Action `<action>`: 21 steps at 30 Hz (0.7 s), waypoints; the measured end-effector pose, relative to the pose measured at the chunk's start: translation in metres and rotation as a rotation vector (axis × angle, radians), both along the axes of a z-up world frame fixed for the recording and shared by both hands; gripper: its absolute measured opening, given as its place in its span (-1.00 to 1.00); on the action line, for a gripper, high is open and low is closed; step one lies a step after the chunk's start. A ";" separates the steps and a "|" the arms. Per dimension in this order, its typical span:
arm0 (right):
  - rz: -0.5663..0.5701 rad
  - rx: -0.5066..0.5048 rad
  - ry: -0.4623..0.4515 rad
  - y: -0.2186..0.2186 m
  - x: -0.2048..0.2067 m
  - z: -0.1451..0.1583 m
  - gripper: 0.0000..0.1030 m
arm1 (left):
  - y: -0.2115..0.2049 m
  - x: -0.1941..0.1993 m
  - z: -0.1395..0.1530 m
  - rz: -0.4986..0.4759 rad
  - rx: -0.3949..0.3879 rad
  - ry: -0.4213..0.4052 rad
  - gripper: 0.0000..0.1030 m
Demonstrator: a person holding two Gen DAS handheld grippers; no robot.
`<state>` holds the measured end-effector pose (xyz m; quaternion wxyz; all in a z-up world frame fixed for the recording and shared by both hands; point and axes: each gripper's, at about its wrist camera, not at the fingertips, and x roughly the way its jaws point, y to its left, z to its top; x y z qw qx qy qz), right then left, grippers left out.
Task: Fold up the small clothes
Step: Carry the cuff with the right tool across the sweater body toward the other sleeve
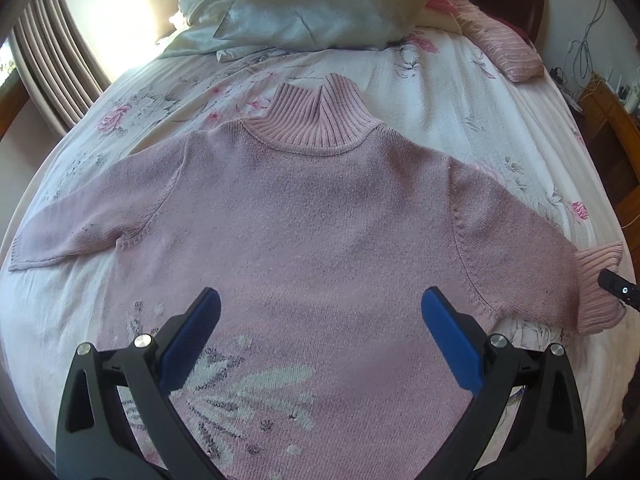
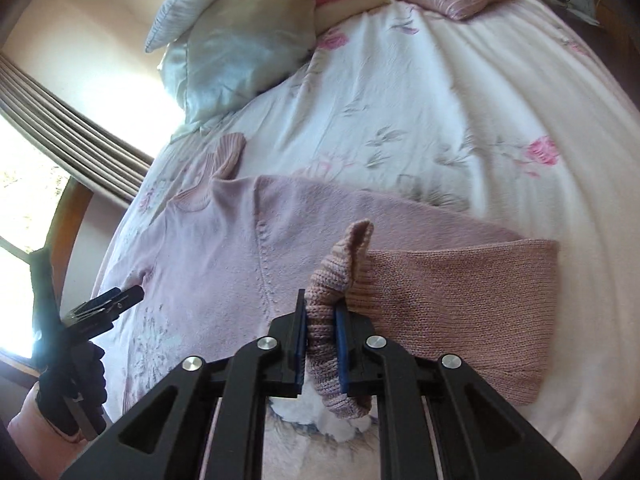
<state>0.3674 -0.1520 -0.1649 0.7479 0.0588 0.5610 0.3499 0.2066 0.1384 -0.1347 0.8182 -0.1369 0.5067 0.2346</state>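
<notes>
A small pink knitted sweater (image 1: 312,208) with a ribbed high collar (image 1: 320,120) lies flat on the bed, its white flower pattern near the hem. My left gripper (image 1: 320,320) hovers open over the sweater's lower body, nothing between its blue pads. In the right wrist view my right gripper (image 2: 322,320) is shut on the ribbed cuff (image 2: 340,280) of the sweater's right sleeve (image 2: 460,300), lifting it slightly off the bed. The tip of the right gripper shows at the cuff (image 1: 600,280) in the left wrist view. The left gripper (image 2: 108,304) appears at the left in the right wrist view, held by a gloved hand.
The bed has a white floral cover (image 1: 440,92). Pale satin pillows (image 1: 304,4) and a pink striped pillow (image 1: 496,40) lie at the head. A curtain and window (image 2: 48,128) are at the left. Wooden furniture with cables (image 1: 608,120) stands at the right.
</notes>
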 end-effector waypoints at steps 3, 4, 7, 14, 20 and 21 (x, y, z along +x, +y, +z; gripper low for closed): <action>0.039 -0.047 0.025 0.027 -0.005 -0.023 -0.70 | 0.002 -0.001 -0.004 -0.001 -0.017 0.008 0.93; 0.055 -0.050 0.030 0.032 -0.008 -0.027 -0.66 | 0.001 0.000 -0.005 -0.005 -0.022 0.011 0.93; 0.086 -0.027 0.029 0.032 -0.019 -0.025 -0.27 | -0.005 0.007 -0.007 -0.031 -0.035 0.010 0.94; 0.034 -0.037 -0.047 -0.031 -0.045 0.003 -0.10 | -0.053 0.048 -0.025 -0.157 -0.167 0.016 0.93; -0.074 -0.034 -0.014 -0.095 -0.066 -0.003 -0.10 | -0.106 0.100 -0.058 -0.263 -0.156 0.074 0.93; -0.084 -0.035 -0.010 -0.102 -0.070 -0.004 -0.10 | -0.113 0.107 -0.063 -0.277 -0.147 0.083 0.93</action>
